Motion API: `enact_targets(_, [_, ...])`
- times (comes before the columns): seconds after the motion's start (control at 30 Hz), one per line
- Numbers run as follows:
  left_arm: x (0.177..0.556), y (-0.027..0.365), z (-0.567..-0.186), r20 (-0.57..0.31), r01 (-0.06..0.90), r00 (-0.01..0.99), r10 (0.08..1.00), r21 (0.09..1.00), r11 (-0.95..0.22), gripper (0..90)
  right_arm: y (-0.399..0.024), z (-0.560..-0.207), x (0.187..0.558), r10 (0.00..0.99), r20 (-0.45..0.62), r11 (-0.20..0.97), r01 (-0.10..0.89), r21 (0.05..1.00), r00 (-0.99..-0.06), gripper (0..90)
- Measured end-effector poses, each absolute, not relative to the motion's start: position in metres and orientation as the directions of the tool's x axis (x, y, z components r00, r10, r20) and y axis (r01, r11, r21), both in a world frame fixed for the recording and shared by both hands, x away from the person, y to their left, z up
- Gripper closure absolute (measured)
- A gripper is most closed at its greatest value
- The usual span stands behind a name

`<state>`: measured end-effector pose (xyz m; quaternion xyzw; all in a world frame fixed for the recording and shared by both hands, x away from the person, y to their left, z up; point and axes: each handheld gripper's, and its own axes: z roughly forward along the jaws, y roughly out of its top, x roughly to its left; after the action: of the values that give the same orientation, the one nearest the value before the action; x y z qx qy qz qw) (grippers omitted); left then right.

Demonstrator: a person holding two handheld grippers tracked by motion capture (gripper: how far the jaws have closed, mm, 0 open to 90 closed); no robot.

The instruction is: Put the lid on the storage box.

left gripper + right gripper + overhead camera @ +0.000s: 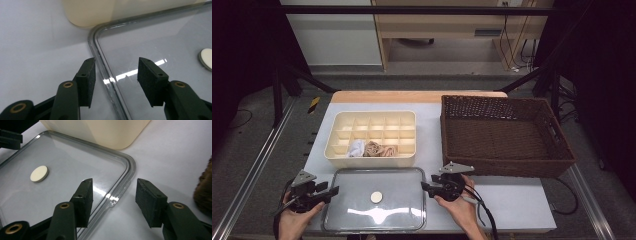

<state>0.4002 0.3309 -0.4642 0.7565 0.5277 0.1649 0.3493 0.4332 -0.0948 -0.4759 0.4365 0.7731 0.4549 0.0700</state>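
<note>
A lab or recording workspace, set up for filming tabletop handling. A white table (512,200) sits in the middle of the frame inside a frame of black bars (412,9); one bar runs across the top of the frame, and slanted struts stand at upper left and upper right. Metal rails (252,172) run along both lower edges. The floor (422,80) is grey. At top centre stands plain wooden furniture (452,25), with a white panel (332,35) to its left and loose cables (512,45) hanging at upper right. The sides of the frame are dark, so only the table area is brightly lit.
</note>
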Motion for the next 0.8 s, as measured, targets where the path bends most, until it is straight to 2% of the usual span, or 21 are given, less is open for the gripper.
enact_targets(0.33, [0.402,0.328,-0.468,-0.095,0.674,0.402,0.911,0.704,-0.224,48.1,-0.086,-0.486,0.436,0.745,0.355,0.169,0.674,0.720,-0.565,51.2])
enact_targets(0.8, [0.402,0.327,-0.473,-0.123,0.687,0.409,0.904,0.693,-0.216,42.3,-0.082,-0.488,0.431,0.756,0.415,0.101,0.717,0.690,-0.506,55.6])
